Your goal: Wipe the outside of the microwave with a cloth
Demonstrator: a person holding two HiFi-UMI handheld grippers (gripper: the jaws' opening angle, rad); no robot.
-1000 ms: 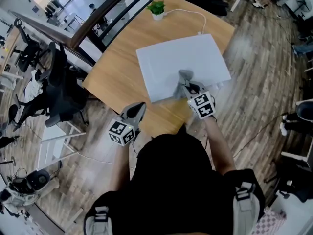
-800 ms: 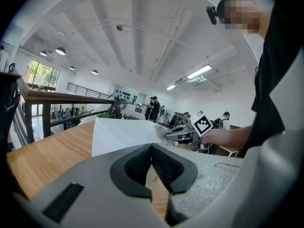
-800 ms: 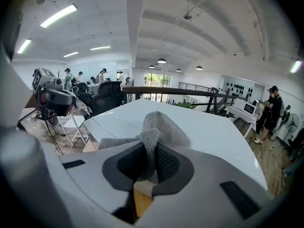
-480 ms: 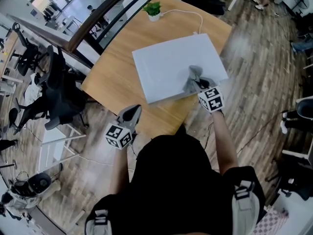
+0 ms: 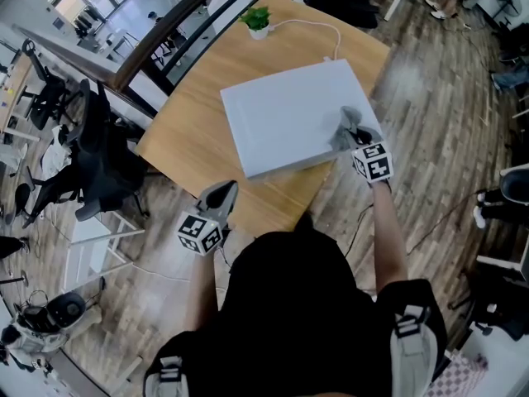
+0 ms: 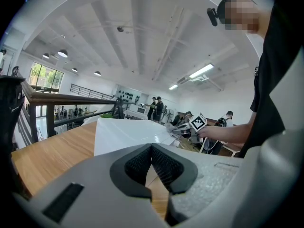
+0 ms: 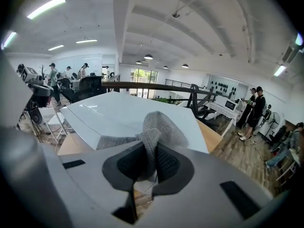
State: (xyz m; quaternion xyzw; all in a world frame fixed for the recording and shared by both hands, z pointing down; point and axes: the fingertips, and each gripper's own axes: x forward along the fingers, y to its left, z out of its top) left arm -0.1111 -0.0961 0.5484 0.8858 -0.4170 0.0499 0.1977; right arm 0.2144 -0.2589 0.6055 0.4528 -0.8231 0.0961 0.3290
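Note:
The white microwave (image 5: 285,114) stands on a round wooden table (image 5: 190,131); its top (image 7: 118,115) fills the middle of the right gripper view and shows as a white slab (image 6: 126,134) in the left gripper view. My right gripper (image 5: 354,137) is shut on a grey cloth (image 5: 349,126), pressing it on the microwave's top near the front right corner. The cloth (image 7: 152,132) bunches up between its jaws. My left gripper (image 5: 221,195) hovers off the table's near edge, jaws shut with nothing between them (image 6: 151,161).
A small potted plant (image 5: 258,19) sits at the table's far edge, with a white cable (image 5: 318,25) running from it to the microwave's back. Black office chairs (image 5: 91,151) stand to the left. Wooden floor surrounds the table. People stand far off in the room.
My right gripper has dragged the cloth rightward along the microwave's top, from near its front middle to the right corner. The left gripper has stayed about where it was.

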